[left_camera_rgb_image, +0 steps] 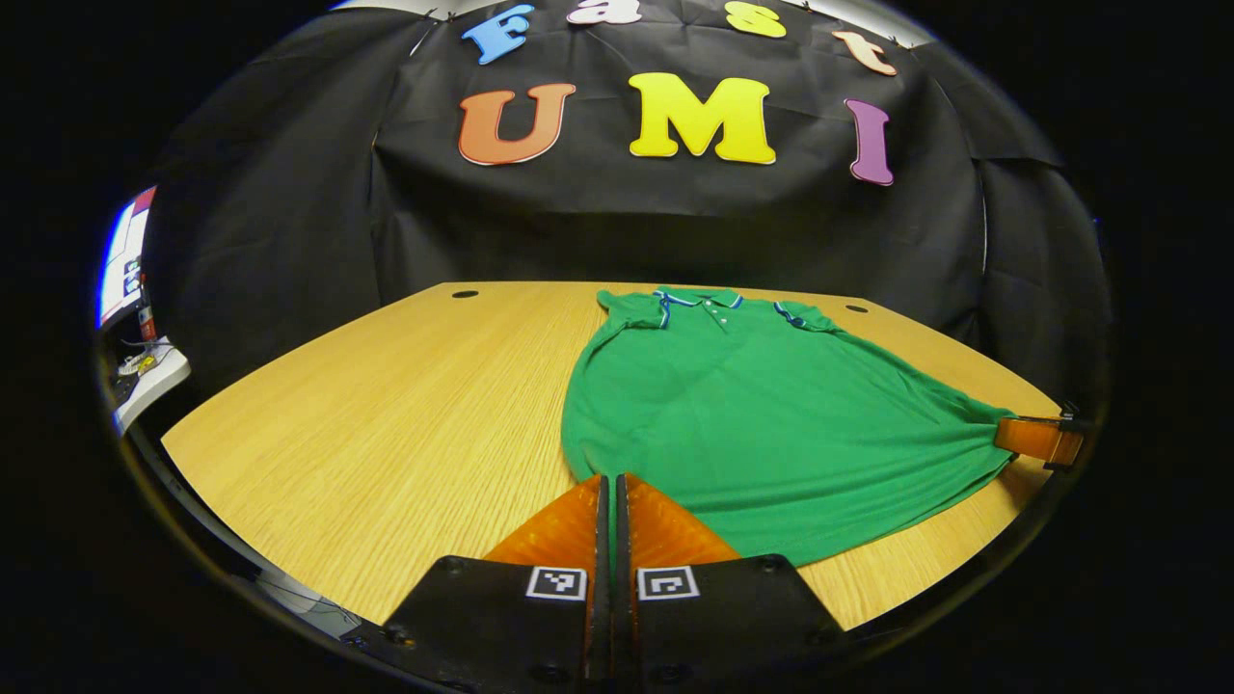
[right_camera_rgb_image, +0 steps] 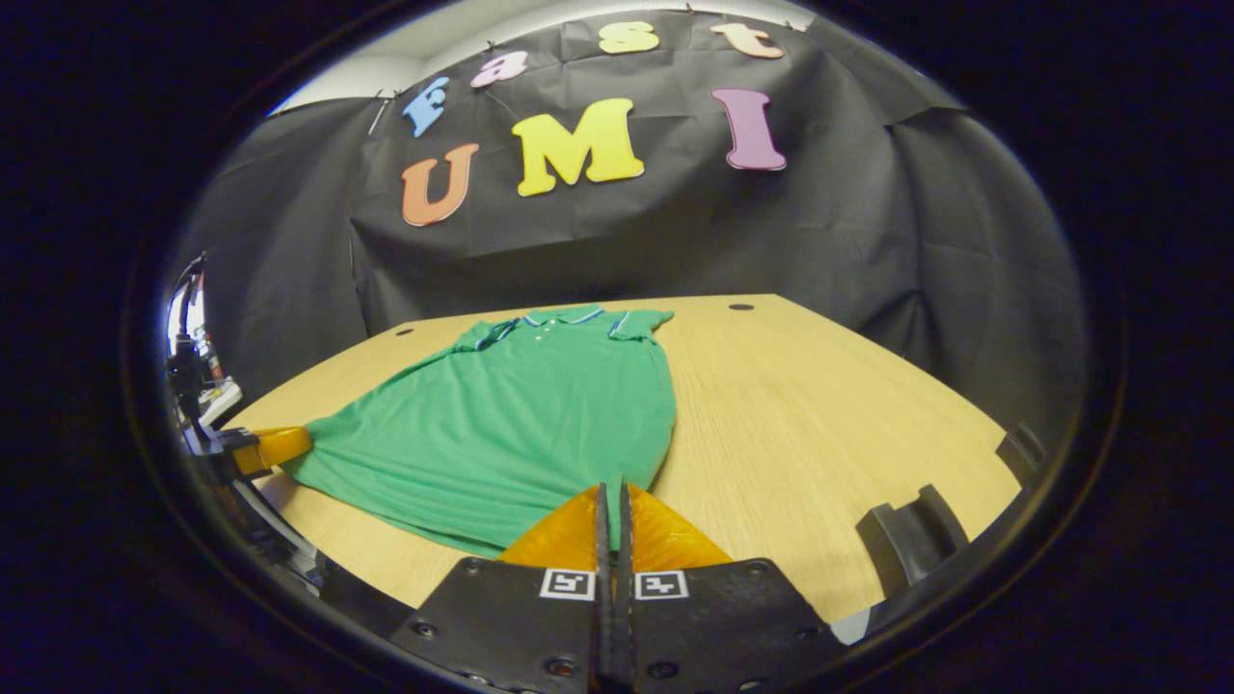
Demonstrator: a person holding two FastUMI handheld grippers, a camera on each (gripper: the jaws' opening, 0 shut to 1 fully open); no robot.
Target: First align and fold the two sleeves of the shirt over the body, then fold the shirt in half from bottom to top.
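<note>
A green polo shirt [left_camera_rgb_image: 762,414] lies flat on the wooden table [left_camera_rgb_image: 386,414], collar at the far side and both sleeves tucked in near the collar. My left gripper [left_camera_rgb_image: 612,479] is shut on the near left corner of the hem. At the far right of the left gripper view, the right gripper [left_camera_rgb_image: 1005,434] pinches the other hem corner, and the cloth is drawn taut toward it. In the right gripper view, the shirt [right_camera_rgb_image: 521,414] spreads to the left, my right gripper [right_camera_rgb_image: 612,489] is shut on its near corner, and the left gripper [right_camera_rgb_image: 304,443] holds the far left corner.
Two dark holders [right_camera_rgb_image: 911,545] [right_camera_rgb_image: 1020,448] stand at the table's [right_camera_rgb_image: 819,414] right front edge. Round cable holes [left_camera_rgb_image: 464,293] [left_camera_rgb_image: 856,309] sit near the back corners. A shelf with small items [left_camera_rgb_image: 145,371] stands off the table's left side.
</note>
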